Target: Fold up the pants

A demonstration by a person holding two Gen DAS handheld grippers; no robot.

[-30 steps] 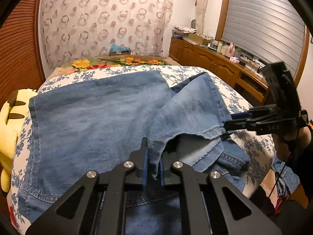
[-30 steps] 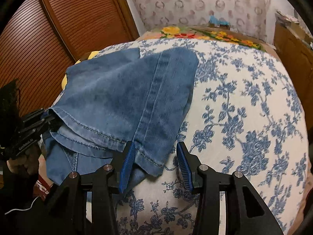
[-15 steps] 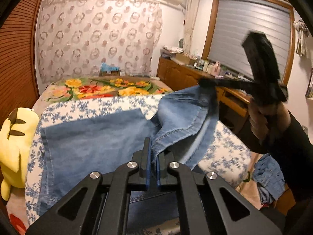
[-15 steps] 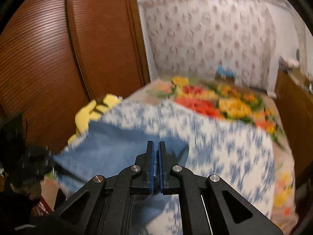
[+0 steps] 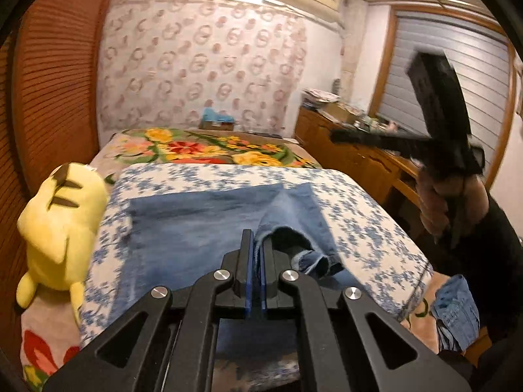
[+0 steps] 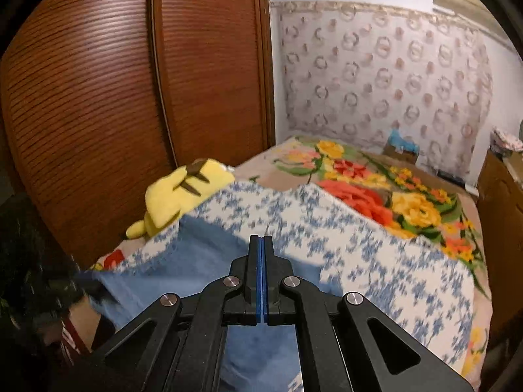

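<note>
Lying beside the closet doors (image 6: pixel 98 98), a yellow plush toy (image 5: pixel 62 222) borders the jeans (image 5: pixel 196 228) spread on the floral bedspread (image 5: pixel 366 215). The left gripper (image 5: pixel 256 248) pinches a denim hem. Only its camera shows the raised right gripper (image 6: pixel 262 245), clamped flat together on nothing, held by a hand (image 5: pixel 438 209).

One pair of jeans (image 5: pixel 196 228), one yellow plush toy (image 5: pixel 62 225), two claws (image 5: pixel 256 261) (image 6: pixel 262 261)
</note>
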